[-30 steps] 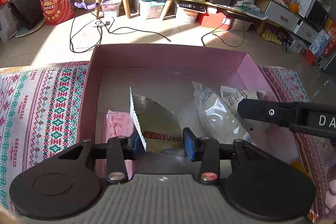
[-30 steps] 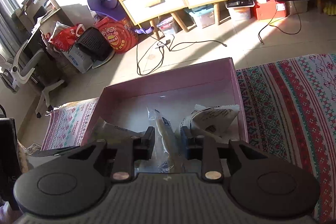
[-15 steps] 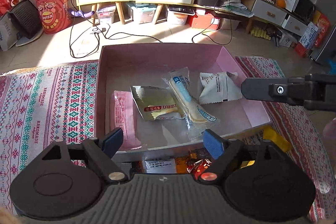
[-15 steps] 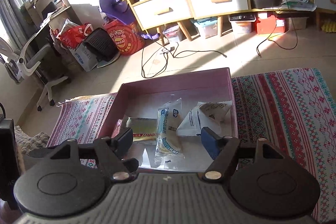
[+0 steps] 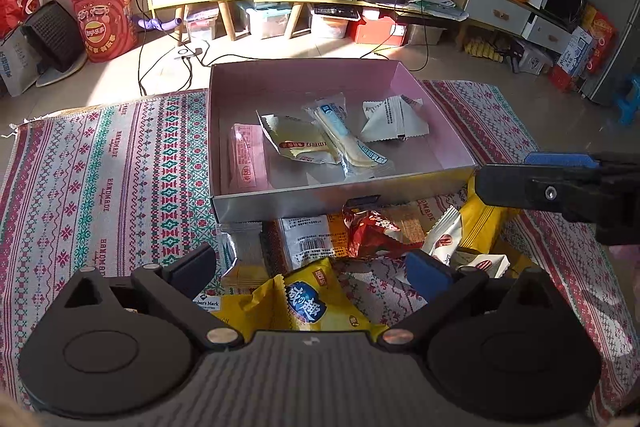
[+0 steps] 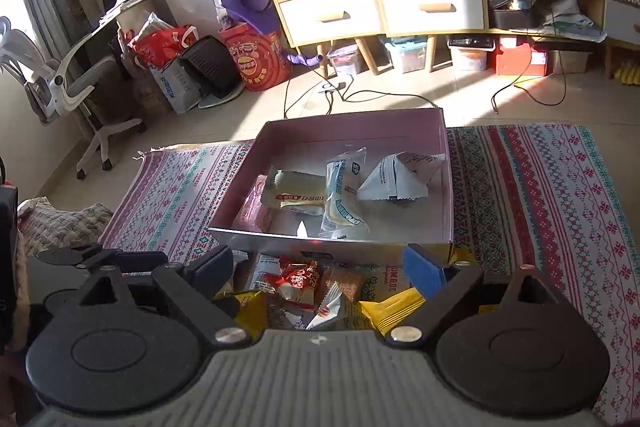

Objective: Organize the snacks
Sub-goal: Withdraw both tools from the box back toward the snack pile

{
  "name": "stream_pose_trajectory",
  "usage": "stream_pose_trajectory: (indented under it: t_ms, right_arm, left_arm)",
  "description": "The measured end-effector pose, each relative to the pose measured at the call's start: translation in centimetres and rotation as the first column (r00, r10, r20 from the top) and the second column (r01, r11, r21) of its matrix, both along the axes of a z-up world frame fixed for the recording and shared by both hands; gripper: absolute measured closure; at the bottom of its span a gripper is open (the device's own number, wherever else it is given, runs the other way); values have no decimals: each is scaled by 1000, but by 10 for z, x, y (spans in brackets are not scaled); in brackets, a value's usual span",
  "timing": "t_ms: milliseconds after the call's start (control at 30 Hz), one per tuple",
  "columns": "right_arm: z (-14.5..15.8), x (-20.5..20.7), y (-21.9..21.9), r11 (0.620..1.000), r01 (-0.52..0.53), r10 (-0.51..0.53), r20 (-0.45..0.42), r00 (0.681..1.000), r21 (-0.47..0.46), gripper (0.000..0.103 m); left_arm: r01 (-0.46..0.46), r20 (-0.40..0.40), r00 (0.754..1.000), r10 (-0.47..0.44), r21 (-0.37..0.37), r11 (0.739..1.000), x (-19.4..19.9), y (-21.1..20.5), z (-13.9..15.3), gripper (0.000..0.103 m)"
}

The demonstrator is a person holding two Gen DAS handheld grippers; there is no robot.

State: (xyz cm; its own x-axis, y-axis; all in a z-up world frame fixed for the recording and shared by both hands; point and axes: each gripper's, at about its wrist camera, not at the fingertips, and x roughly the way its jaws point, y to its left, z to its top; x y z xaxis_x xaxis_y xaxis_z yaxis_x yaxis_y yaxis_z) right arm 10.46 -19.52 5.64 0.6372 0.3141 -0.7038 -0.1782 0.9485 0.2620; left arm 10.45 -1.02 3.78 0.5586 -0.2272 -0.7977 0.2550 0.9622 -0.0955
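Loose snack pile (image 5: 360, 239) partly hidden behind the left gripper body and the pink box (image 5: 280, 193) front wall, yellow packet (image 5: 308, 307) cut by the gripper housing, right gripper (image 5: 560, 183) cropped at the frame edge, packet print too small to read

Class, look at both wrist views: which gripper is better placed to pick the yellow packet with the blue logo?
Left. The yellow packet lies right between the left gripper fingers, whose jaws are opening and empty. The right gripper hangs over other snacks nearer the pink box.

A pink-lined box (image 5: 436, 115) is set on a red, green and white patterned cloth (image 5: 100, 171); a yellow packet (image 5: 312, 307) is seen nearby.
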Motion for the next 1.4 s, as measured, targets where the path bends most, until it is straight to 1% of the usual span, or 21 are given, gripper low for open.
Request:
stream_pose_trajectory:
  t_ms: [167,300,500,667,800,900,1033,1200,1400]
  right_arm:
    - [-4,-10,0,1000,-2,2,18,1000,-19,8]
    - [-10,-21,1,998,-24,27,41,999,-51,5]
    - [-22,-31,5,994,-45,50,39,998,-102,4]
    - [-29,-45,7,991,-68,74,51,996,-112,4]
    - [-35,-53,4,991,-83,89,57,994,-110,3]
    - [-42,-59,0,989,-79,87,62,994,-124,3]
    - [-49,-65,-7,988,-69,76,46,996,-137,3]
    - [-56,-70,-13,985,-61,66,24,998,-163,3]
    - [-58,-71,-9,980,-63,68,23,997,-187,3]
  left_arm:
    - [-4,7,1000,4,-1,1000,-12,8,-3,0]
    - [1,19,1000,-1,5,1000,-18,11,-6,0]
    - [7,42,999,-8,31,999,-40,15,-17,0]
    - [23,55,998,-26,57,998,-52,22,-24,0]
    - [28,61,998,-31,56,998,-58,27,-27,0]
    - [29,75,997,-33,57,998,-62,32,-27,0]
    - [20,89,996,-26,67,998,-66,37,-31,0]
    - [-5,72,997,-1,76,997,-64,45,-41,0]
    - [4,75,997,-12,110,994,-58,51,-51,0]
